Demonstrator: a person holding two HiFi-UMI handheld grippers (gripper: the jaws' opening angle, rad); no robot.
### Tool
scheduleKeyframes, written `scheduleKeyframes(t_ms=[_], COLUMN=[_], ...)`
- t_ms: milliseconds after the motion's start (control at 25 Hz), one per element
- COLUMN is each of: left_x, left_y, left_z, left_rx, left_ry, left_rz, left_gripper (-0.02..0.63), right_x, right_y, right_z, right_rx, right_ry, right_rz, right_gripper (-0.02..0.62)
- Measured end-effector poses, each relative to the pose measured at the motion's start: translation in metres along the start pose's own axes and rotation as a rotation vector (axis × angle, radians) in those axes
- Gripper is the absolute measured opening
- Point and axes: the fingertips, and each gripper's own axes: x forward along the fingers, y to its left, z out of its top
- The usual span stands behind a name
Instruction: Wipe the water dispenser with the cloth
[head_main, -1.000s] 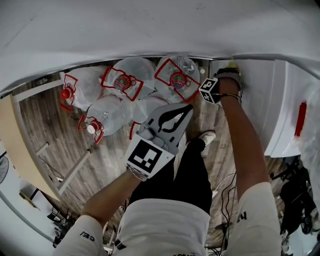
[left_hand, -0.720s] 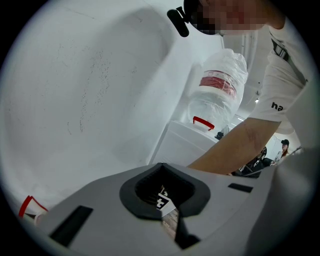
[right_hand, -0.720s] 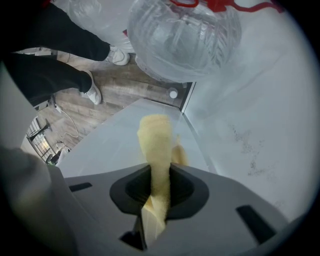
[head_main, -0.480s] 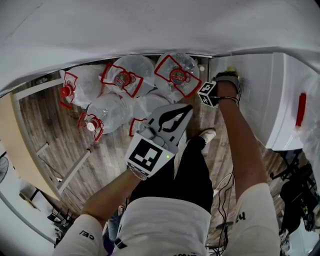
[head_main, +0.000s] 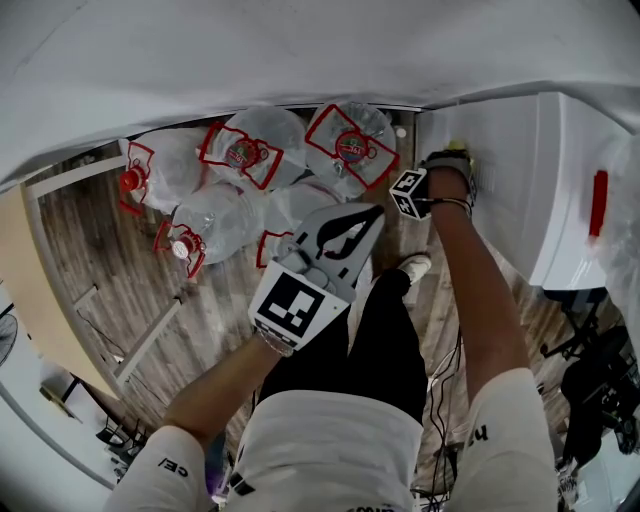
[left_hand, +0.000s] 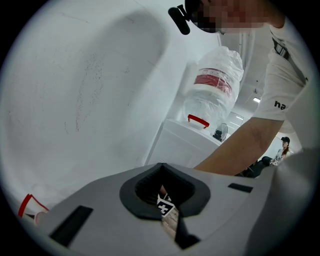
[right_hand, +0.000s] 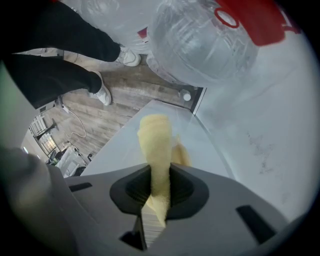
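The white water dispenser (head_main: 520, 170) stands at the right of the head view, with a red lever (head_main: 598, 205) on its front. My right gripper (head_main: 452, 158) is against its side, shut on a yellow cloth (right_hand: 156, 145). The cloth sticks out past the jaws and lies on the dispenser's pale side panel (right_hand: 120, 150). My left gripper (head_main: 372, 215) hangs in mid-air over the person's legs, jaws together and holding nothing. The left gripper view shows the dispenser (left_hand: 185, 145) with a wrapped bottle (left_hand: 215, 85) on top, beyond my left gripper (left_hand: 167, 210).
Several large clear water jugs with red labels (head_main: 245, 150) crowd the wooden floor (head_main: 120, 250) left of the dispenser, against a white wall (head_main: 300, 50). One jug (right_hand: 210, 40) lies close beyond the cloth. The person's shoe (head_main: 412, 270) is beside the dispenser's base. Cables (head_main: 450, 370) trail on the floor.
My right gripper has slid the cloth a little along the dispenser's side, toward the person. The left gripper has hardly moved.
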Motion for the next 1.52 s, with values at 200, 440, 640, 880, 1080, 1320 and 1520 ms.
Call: scheduleKeyframes(t_ms=[200,440,640,880,1080,1320,1520], left_x=[-0.001,-0.005,-0.010,-0.014,-0.016,-0.017,-0.019], left_y=[-0.008,-0.019,-0.021,-0.023,-0.027,-0.037,-0.048], left_z=[-0.005,-0.008,-0.004,-0.002,-0.005,-0.005,0.003], left_rx=[-0.003,-0.002,0.001,0.009,0.011,0.016,0.022], left_ry=[0.006,0.014,0.012,0.010,0.015,0.019,0.020], left_rz=[0.000,-0.007,-0.001,0.003,0.008,0.004,0.003], left_gripper=[0.017,0.017,0.017,0.017,0.017,0.017,0.017], right_x=[0.002,-0.003,-0.010,-0.014,-0.015,-0.033,-0.083], right_y=[0.027,0.050,0.067,0.091,0.104,0.107,0.095], right_z=[0.014,0.016,0.020,0.024,0.031,0.030,0.044], right_rx=[-0.024,-0.042,-0.043,-0.065,-0.068,0.027,0.266], right_ry=[-0.015,-0.012,-0.019,-0.015,-0.027,-0.118,-0.393], right_rz=[0.037,0.046,0.084,0.104,0.110,0.096,0.044], right_gripper=[0.060,0.060,0.060,0.060,0.060,0.060,0.061])
